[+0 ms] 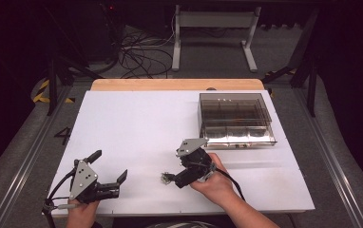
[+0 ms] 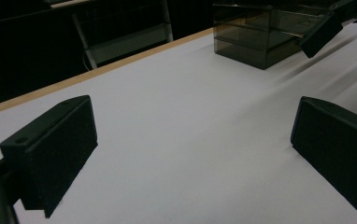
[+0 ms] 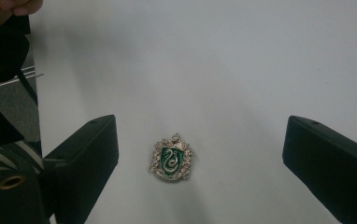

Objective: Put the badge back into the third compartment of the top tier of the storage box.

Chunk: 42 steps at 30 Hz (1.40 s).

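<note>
A small silver badge (image 3: 170, 157) with a green shield and a snake on it lies flat on the white table (image 3: 214, 56). My right gripper (image 3: 200, 149) hovers over it, open, with one black jaw on each side and neither touching it. In the high view the badge (image 1: 165, 178) sits near the front middle of the table, just left of the right gripper (image 1: 174, 179). My left gripper (image 1: 108, 166) is at the front left, open, with nothing between its jaws. The left gripper view has that gripper (image 2: 193, 135) low over bare table.
A clear plastic compartment box (image 1: 234, 118) stands at the back right of the white table (image 1: 132, 123), and the left gripper view has the box (image 2: 256, 35) too. A wooden strip (image 1: 177, 84) runs along the far edge. Beyond it are cables and a metal frame (image 1: 215, 28) on the floor.
</note>
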Motion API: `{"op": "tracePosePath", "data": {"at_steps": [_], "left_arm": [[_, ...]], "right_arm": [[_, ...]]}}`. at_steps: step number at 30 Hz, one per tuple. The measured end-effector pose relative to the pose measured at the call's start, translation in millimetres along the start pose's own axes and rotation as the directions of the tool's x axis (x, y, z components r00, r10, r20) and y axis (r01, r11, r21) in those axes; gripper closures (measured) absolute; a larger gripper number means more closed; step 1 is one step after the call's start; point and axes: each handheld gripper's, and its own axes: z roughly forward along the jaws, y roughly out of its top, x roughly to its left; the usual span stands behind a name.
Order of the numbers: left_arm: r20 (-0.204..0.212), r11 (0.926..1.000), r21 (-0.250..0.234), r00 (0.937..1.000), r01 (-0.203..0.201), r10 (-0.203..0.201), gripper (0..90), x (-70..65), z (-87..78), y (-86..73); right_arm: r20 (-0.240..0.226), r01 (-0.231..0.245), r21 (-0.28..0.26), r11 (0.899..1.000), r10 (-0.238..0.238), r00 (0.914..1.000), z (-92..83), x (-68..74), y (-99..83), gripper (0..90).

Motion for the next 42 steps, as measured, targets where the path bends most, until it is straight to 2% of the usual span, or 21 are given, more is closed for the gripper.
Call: {"op": "tracePosePath", "data": {"at_steps": [22, 37, 42], "left_arm": [[0.000, 1.0000, 0.001, 1.0000, -0.002, 0.002, 1.3, 0.0, -0.4, 0.0], [0.001, 1.0000, -0.001, 1.0000, -0.001, 0.001, 1.3, 0.1, -0.4, -0.1], [0.001, 1.0000, -0.001, 1.0000, -0.002, 0.002, 1.3, -0.1, -0.5, 0.0]], "right_arm": [[-0.031, -0.012, 0.074, 0.997, 0.014, 0.9994, 32.4, 11.4, -9.7, 12.8], [-0.016, 0.007, 0.132, 0.991, -0.005, 0.9999, 50.5, 20.0, -15.6, 15.3], [0.005, 0.010, 0.154, 0.988, -0.011, 0.9999, 54.7, 21.4, -17.8, 18.5]]}}
